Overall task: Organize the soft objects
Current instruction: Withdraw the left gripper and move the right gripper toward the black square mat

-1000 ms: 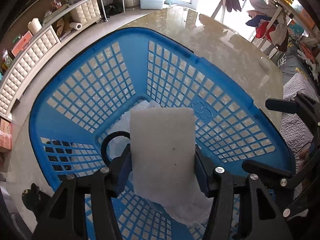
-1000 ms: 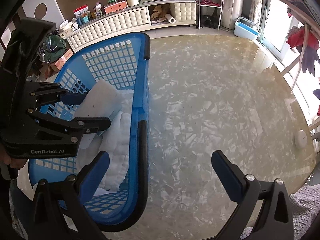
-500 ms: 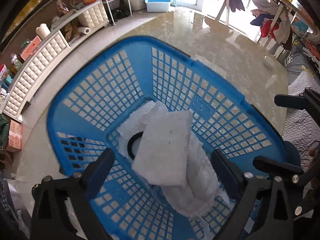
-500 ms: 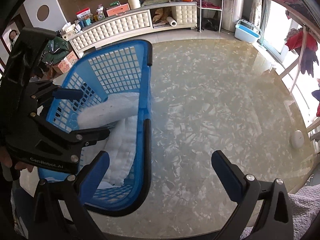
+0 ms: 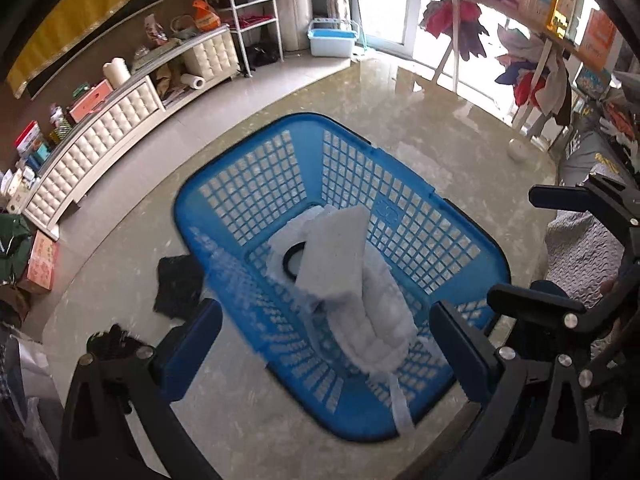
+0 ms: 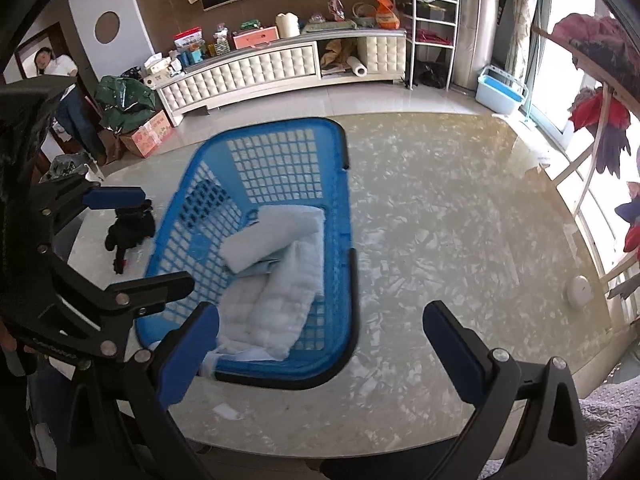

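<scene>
Lying at the far left on the marble table (image 6: pixel 460 220), a dark bundle of cloth (image 5: pixel 176 286) sits just outside the blue basket (image 5: pixel 256 184). The left gripper (image 5: pixel 326 350) hangs above the basket's near edge with its jaws spread wide and nothing between them. Inside the basket, the white foam pad (image 5: pixel 334 252) rests tilted on top of a white quilted cloth (image 5: pixel 384 320), partly covering a black ring (image 5: pixel 289 258) beneath it; a strip of the cloth trails over the near rim. To the right, the right gripper (image 6: pixel 320 344) is above the bare tabletop beside the basket, its jaws equally wide and empty. A small white round object (image 6: pixel 579 292) lies near the table's right edge, well apart from the basket.
</scene>
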Available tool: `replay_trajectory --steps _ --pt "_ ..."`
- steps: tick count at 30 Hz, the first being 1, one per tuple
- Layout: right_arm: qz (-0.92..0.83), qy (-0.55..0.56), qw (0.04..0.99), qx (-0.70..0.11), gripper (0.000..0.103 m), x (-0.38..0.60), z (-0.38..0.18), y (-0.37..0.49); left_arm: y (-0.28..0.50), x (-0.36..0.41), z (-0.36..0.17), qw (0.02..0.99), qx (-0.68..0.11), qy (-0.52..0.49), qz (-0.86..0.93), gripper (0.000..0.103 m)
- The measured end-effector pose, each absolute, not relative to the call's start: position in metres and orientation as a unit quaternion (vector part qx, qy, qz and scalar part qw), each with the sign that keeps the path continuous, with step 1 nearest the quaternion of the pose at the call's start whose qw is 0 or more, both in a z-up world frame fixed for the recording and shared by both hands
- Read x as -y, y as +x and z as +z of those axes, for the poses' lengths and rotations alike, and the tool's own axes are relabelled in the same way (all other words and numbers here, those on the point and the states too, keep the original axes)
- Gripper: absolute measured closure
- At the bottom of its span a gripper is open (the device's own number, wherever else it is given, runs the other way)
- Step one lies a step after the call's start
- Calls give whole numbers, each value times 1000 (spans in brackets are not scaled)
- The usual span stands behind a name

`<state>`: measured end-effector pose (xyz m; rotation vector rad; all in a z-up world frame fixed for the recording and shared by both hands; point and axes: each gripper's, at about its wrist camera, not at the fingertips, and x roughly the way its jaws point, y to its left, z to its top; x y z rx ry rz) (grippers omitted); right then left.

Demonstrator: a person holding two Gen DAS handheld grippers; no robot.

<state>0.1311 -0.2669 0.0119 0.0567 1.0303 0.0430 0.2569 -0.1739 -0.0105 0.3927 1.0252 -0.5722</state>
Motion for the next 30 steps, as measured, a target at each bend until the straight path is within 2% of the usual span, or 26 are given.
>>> replay_trajectory --steps 14,30 --pt "80 -13 875 -478 1 188 23 133 219 79 14 844 -470 125 -225 0" --pt "161 -41 853 -495 1 100 4 182 213 -42 6 860 -486 70 -141 0"
